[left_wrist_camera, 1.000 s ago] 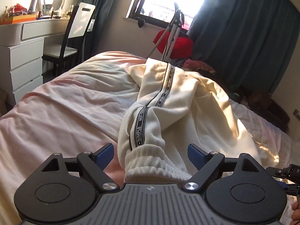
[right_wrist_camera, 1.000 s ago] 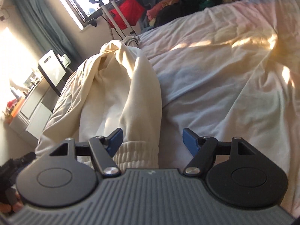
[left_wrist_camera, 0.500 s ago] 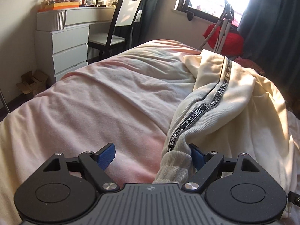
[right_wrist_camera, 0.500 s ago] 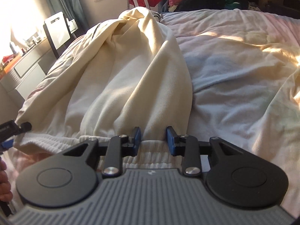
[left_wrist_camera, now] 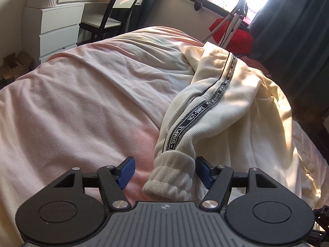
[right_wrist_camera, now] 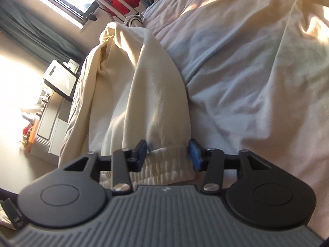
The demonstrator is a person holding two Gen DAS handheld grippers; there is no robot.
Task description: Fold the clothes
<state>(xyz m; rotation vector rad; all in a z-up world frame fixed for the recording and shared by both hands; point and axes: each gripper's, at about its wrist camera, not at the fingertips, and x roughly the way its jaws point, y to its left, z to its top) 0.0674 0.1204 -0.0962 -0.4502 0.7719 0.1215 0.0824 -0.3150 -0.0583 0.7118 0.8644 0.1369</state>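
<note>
Pink fleece covers the wide bed, and on it lies a pair of cream ribbed cotton track trousers with a black lettered stripe down one leg, heaped toward the far end and running back to both grippers.

The step in hand looks like taking hold of the two leg ends so the trousers can be drawn out flat. The left gripper stands open around one ribbed elastic cuff; the cuff lies against the right pad while a gap shows at the left one. It would do well to centre the cuff and close on the thick elastic band, not the loose cloth above it, which may slip.

The right gripper has its blue pads drawn in against the other ribbed cuff; whether they truly pinch it I cannot tell. Both cuffs should be lifted level, so the legs hang even and the stripe does not twist.

Of containers, only a white chest of drawers stands beside the bed, drawers shut, contents hidden.
</note>
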